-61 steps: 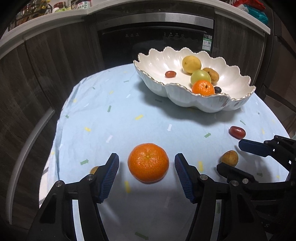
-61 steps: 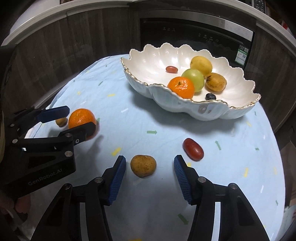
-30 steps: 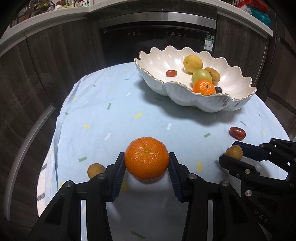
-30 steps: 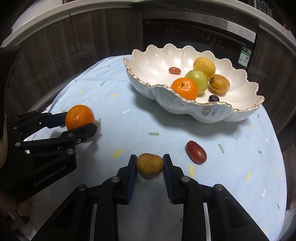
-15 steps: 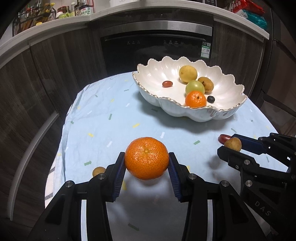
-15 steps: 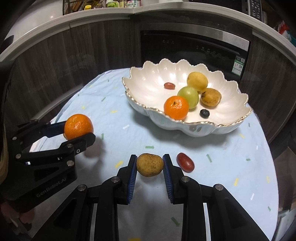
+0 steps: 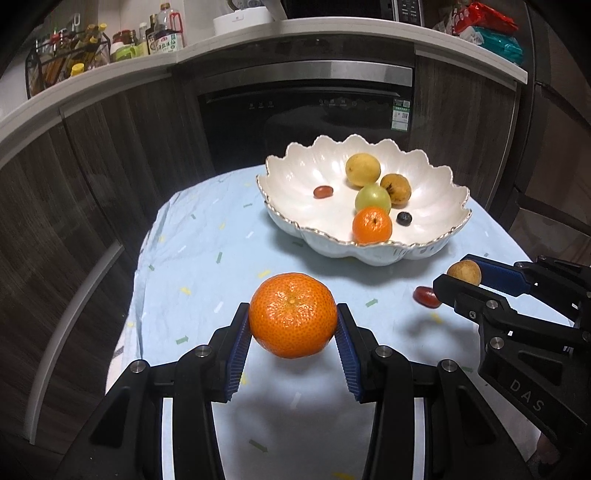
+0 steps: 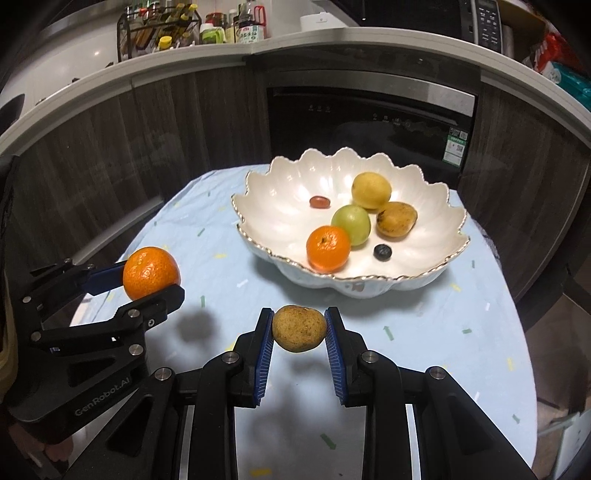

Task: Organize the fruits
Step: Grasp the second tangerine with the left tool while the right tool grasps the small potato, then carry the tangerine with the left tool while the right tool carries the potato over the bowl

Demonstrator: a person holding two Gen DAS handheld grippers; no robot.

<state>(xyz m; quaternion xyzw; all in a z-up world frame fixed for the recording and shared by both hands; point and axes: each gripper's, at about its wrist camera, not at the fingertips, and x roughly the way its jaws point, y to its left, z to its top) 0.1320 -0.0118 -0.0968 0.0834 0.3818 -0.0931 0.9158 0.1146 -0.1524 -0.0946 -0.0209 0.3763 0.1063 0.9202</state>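
My left gripper (image 7: 292,325) is shut on a large orange mandarin (image 7: 292,315) and holds it above the blue tablecloth; it also shows in the right wrist view (image 8: 151,273). My right gripper (image 8: 299,329) is shut on a small brown fruit (image 8: 299,328), lifted off the cloth; the fruit also shows at the right of the left wrist view (image 7: 464,272). A white scalloped bowl (image 7: 295,177) (image 8: 266,206) stands ahead and holds a mandarin (image 8: 328,248), a green fruit (image 8: 351,219), a yellow fruit (image 8: 371,191), a brown fruit (image 8: 396,219), a blueberry (image 8: 382,252) and a red date (image 8: 319,202).
A red date (image 7: 426,297) lies on the cloth (image 7: 207,258) near the right gripper. Behind the round table are dark cabinets and an oven (image 7: 306,110). The counter above carries bottles (image 8: 162,26).
Both grippers closed on their fruits, the left on the mandarin and the right on the brown fruit, then lifted them off the cloth. Both have risen higher since half a second ago.
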